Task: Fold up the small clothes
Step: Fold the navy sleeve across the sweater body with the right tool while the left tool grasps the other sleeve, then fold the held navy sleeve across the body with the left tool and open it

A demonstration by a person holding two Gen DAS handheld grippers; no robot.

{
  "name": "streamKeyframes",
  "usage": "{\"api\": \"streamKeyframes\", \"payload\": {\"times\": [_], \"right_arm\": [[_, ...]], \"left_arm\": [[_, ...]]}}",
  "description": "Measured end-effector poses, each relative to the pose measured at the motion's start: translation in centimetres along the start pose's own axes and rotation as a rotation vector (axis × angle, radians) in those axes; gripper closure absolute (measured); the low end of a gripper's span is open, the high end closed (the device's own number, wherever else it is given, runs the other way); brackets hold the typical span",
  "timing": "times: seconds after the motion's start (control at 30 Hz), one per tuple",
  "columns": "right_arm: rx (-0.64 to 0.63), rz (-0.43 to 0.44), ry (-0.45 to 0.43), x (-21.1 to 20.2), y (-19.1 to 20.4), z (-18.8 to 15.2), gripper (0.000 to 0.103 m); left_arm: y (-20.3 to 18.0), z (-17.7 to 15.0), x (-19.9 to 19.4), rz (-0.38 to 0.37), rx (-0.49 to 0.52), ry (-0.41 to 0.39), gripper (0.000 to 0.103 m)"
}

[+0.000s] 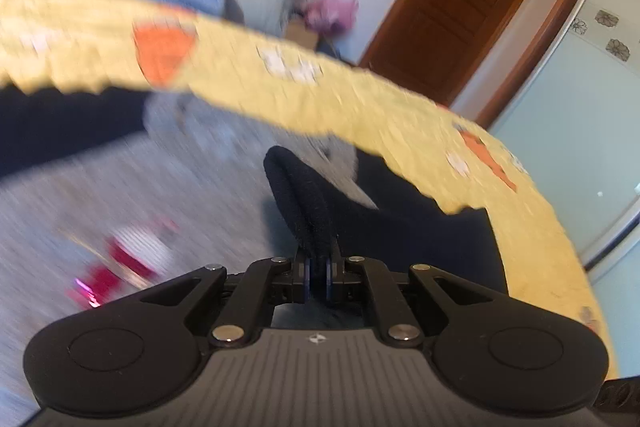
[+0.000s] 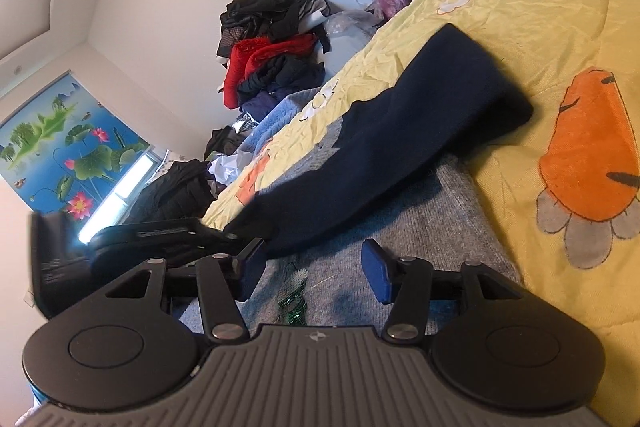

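Left gripper pinching a dark sleeve on the bed

The left gripper (image 1: 318, 277) is clamped on the navy sleeve (image 1: 304, 195) of a grey sweater (image 2: 360, 187), which lies flat on the yellow bedspread (image 2: 540, 27). The right gripper (image 2: 316, 267) hangs over the grey fabric, jaws apart and holding nothing. A clothes pile (image 2: 272, 47) sits at the bed's far edge.

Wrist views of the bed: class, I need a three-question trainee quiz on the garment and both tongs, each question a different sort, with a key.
1. True or false: the left tongs are shut on the dark navy knitted sleeve.
2. The right tongs are: A open, B shut on cloth.
3. Which colour is the crinkled bedspread with orange carrot prints?

Key: 1 true; 2 A; 3 yellow.
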State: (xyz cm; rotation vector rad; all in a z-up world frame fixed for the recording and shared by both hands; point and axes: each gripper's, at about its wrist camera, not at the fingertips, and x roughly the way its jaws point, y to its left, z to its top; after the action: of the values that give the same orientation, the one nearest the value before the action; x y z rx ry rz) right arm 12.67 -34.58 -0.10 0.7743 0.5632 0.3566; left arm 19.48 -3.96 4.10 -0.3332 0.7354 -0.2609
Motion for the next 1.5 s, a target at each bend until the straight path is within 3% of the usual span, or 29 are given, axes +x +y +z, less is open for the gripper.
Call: {"api": "streamKeyframes", "payload": {"times": [0.17,0.33,0.47,0.63,0.7,0.77,0.83,0.9,1.0,1.2,1.27,1.33,1.37,1.4,1.5], "right_arm": [[-0.015,-0.011,0.003,0.1,0.1,-0.1,0.046],[-0.03,-0.023,0.007,0.2,0.4,-0.1,0.046],[-0.077,-0.08,0.024,0.4,1.4,-0.1,0.044],[-0.335,-0.106,-0.024,1.2,6.6,1.6,0.04],[-0.485,-0.177,-0.017,3.7,8.6,2.8,0.029],[-0.596,-0.294,0.045,7.6,8.9,3.8,0.028],[-0.632,-0.389,0.131,10.9,8.0,4.6,0.034],[-0.66,-0.437,0.185,12.9,6.9,4.3,0.032],[-0.735,-0.459,0.146,13.1,6.6,2.8,0.022],[-0.718,-0.45,0.14,13.1,6.5,2.8,0.018],[-0.713,-0.448,0.138,13.1,6.4,2.8,0.018],[-0.707,-0.442,0.137,12.9,6.3,2.9,0.018],[-0.703,-0.438,0.136,12.9,6.2,2.9,0.017],[-0.701,-0.435,0.136,12.8,6.3,2.9,0.017],[-0.701,-0.431,0.138,12.8,6.3,2.9,0.016]], "left_arm": [[5.2,0.8,-3.0,0.138,-0.034,-0.098,0.097],[10.7,-0.6,-3.6,0.22,-0.096,-0.065,0.097],[10.3,-2.1,-3.0,0.228,-0.016,-0.111,0.097],[10.7,-2.1,-2.9,0.22,-0.033,-0.114,0.095],[11.0,-2.2,-3.2,0.203,-0.053,-0.114,0.094],[11.3,-2.3,-3.3,0.189,-0.073,-0.116,0.094],[11.7,-2.3,-3.4,0.172,-0.1,-0.118,0.094],[12.2,-2.4,-3.6,0.152,-0.129,-0.12,0.093],[12.6,-2.3,-3.6,0.132,-0.155,-0.121,0.093],[12.9,-2.0,-3.9,0.112,-0.169,-0.109,0.091],[13.5,-1.8,-5.3,0.128,-0.178,-0.103,0.082],[14.8,-1.8,-7.9,0.182,-0.184,-0.174,0.06],[16.0,-1.8,-9.4,0.216,-0.198,-0.226,0.031],[17.6,-1.7,-11.0,0.256,-0.231,-0.288,0.011],[24.4,-1.0,-15.7,0.351,-0.447,-0.449,0.008]]}}
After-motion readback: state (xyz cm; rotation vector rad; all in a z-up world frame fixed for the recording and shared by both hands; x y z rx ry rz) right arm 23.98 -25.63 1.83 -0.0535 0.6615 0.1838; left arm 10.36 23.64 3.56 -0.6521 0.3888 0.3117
